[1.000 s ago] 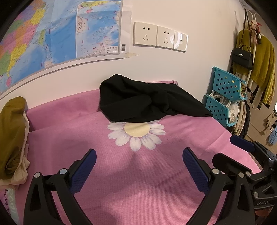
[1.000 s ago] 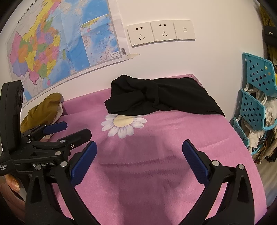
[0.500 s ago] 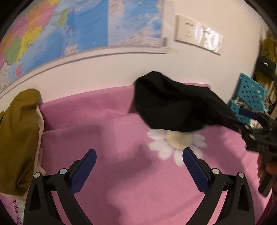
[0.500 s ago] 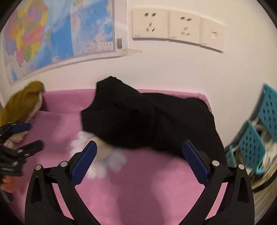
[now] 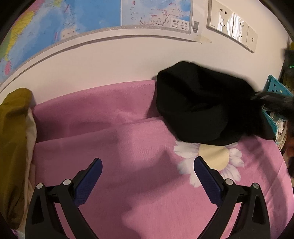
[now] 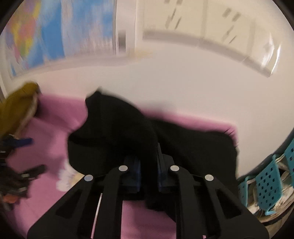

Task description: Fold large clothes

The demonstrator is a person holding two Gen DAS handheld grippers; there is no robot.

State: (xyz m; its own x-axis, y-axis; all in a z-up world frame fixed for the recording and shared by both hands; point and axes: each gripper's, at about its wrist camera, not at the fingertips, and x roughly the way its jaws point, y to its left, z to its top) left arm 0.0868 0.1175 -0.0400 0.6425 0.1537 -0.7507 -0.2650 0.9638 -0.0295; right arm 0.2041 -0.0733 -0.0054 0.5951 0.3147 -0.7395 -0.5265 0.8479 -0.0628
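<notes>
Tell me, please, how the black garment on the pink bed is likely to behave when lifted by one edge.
The black garment will probably hang limp: it lies crumpled in soft folds. The right gripper, whose fingers have just closed on a bunched fold, may lift only part while the rest drags over the pink cover. It looks fairly thick, so perhaps weighty.

A garment (image 5: 202, 108) lies heaped on the bed (image 5: 110, 139) against the back wall, right of middle, its near edge over a printed flower (image 5: 213, 158). At the bed's left end sits a second pile of clothes (image 5: 12, 143). On the wall behind hang a map (image 5: 91, 16) and — to its right — sockets (image 5: 231, 27). A slatted rack (image 6: 270, 183) stands beside the bed's right end.
</notes>
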